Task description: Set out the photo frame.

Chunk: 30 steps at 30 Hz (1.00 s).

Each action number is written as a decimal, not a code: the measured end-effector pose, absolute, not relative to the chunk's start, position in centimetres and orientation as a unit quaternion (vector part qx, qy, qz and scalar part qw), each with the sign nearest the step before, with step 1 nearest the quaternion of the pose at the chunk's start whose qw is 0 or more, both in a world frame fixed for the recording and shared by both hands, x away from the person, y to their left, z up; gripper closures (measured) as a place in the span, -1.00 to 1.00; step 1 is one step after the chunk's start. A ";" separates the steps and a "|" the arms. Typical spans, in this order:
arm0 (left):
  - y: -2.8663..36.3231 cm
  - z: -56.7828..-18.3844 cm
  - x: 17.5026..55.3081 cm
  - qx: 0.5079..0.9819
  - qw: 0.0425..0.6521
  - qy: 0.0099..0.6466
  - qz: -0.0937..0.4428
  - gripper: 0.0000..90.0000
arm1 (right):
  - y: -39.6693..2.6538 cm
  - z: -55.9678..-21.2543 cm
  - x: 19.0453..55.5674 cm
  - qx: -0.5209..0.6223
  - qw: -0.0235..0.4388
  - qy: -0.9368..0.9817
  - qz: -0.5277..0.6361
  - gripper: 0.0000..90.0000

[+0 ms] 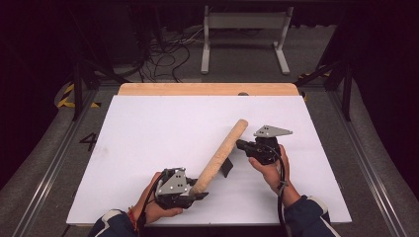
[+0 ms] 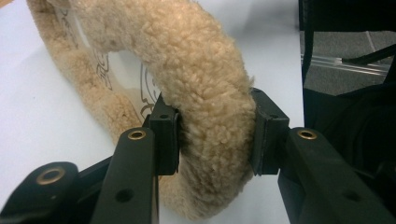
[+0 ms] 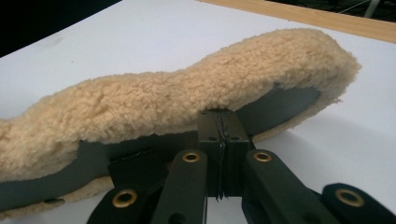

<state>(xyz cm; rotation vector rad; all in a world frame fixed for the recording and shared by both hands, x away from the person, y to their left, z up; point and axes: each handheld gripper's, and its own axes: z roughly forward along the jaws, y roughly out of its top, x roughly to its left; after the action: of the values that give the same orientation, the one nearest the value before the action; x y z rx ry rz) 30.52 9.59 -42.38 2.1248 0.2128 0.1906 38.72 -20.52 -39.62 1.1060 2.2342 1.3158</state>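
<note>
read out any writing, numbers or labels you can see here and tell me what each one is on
"4": painted on the floor left of the table.
Dark printed lettering and a logo-like mark on the pale inner lining of the fleece cover, seen in the left gripper view: partly hidden and too blurred to read.
Nothing readable on the left gripper or the right gripper.

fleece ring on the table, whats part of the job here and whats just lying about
Part of the job:
- fleece ring, lifted at a tilt
- left gripper, fingers clamped across the ring's fleecy rim
- right gripper, fingers pinched shut at the ring's inner edge

Just lying about:
- white table
- wooden strip along its far edge
- cables on the floor
- white metal frame behind
</note>
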 end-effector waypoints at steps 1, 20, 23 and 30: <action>9.5 -42.4 30.5 0.871 0.477 0.087 0.078 0.34 | -20.5 -39.7 38.8 0.388 0.161 0.782 0.461 0.98; 11.8 -41.9 28.6 0.871 0.475 0.080 0.098 0.19 | -20.8 -38.6 35.4 0.374 0.130 0.769 0.501 0.68; 12.1 -41.9 28.6 0.869 0.478 0.078 0.097 0.25 | -20.7 -38.6 35.0 0.379 0.117 0.765 0.508 0.45; 11.3 -42.3 28.8 0.868 0.483 0.079 0.087 0.37 | -19.4 -38.4 34.9 0.392 0.093 0.767 0.500 0.05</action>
<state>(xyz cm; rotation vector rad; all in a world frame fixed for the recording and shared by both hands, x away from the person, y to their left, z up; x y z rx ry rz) 28.80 11.30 -42.32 2.1142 0.1922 0.2108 34.89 -19.44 -38.40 1.1621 2.2760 1.4835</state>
